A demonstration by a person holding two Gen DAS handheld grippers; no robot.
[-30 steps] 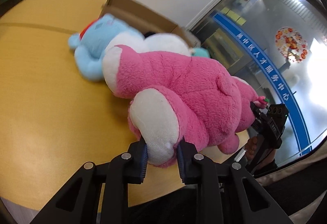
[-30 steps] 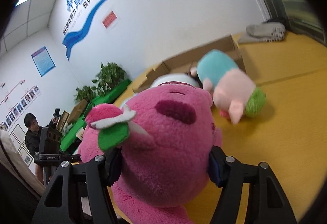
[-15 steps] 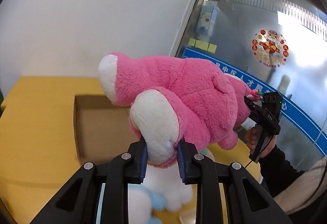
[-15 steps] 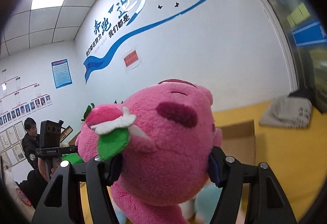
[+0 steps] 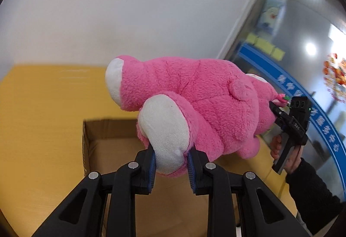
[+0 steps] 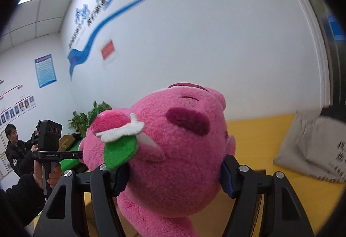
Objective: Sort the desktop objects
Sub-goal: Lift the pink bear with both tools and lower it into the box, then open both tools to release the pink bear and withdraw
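A big pink plush bear hangs in the air between both grippers. My left gripper is shut on its white-soled foot. My right gripper is shut on its head, which has a strawberry and green leaf on one ear; this gripper also shows in the left wrist view at the bear's far end. An open cardboard box stands on the yellow table below the bear.
A white wall rises behind the table. A glass partition stands at the right. A grey cloth bag lies on the table at the right. A person and green plants are at the far left.
Both grippers have lifted the pink bear off the table and carried it over the open box. The other plush toys have dropped out of view.
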